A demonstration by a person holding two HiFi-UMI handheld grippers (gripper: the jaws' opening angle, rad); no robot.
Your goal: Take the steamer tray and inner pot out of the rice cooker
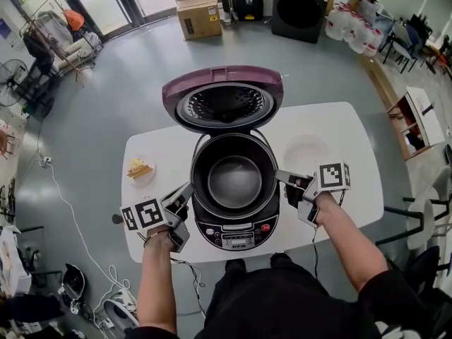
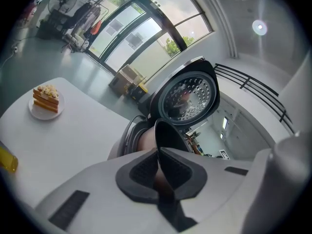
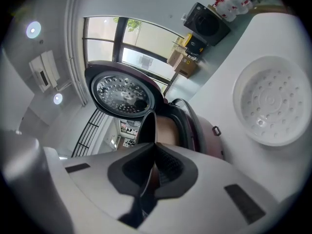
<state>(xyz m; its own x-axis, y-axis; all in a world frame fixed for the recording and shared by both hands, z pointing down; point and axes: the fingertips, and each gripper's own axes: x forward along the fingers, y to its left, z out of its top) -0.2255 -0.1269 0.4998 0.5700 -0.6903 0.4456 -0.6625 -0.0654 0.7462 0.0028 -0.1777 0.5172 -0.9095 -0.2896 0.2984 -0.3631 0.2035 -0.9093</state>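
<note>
The rice cooker (image 1: pixel 236 233) stands on the white table (image 1: pixel 353 140) with its lid (image 1: pixel 223 101) swung up. The dark inner pot (image 1: pixel 234 179) sits in it. My left gripper (image 1: pixel 189 193) is shut on the pot's left rim, and the thin dark wall (image 2: pixel 168 133) runs between its pads (image 2: pixel 146 167). Across the pot, my right gripper (image 1: pixel 279 177) is shut on the right rim (image 3: pixel 146 126), pinched between its pads (image 3: pixel 168 167). The white steamer tray (image 1: pixel 305 152) lies on the table to the right of the cooker, shown with its holes (image 3: pixel 270 101) in the right gripper view.
A small plate with a slice of cake (image 1: pixel 140 169) sits on the table left of the cooker. A cable (image 1: pixel 70 210) trails over the floor at left. Cardboard boxes (image 1: pixel 198 9) and a dark appliance (image 1: pixel 299 7) stand far behind.
</note>
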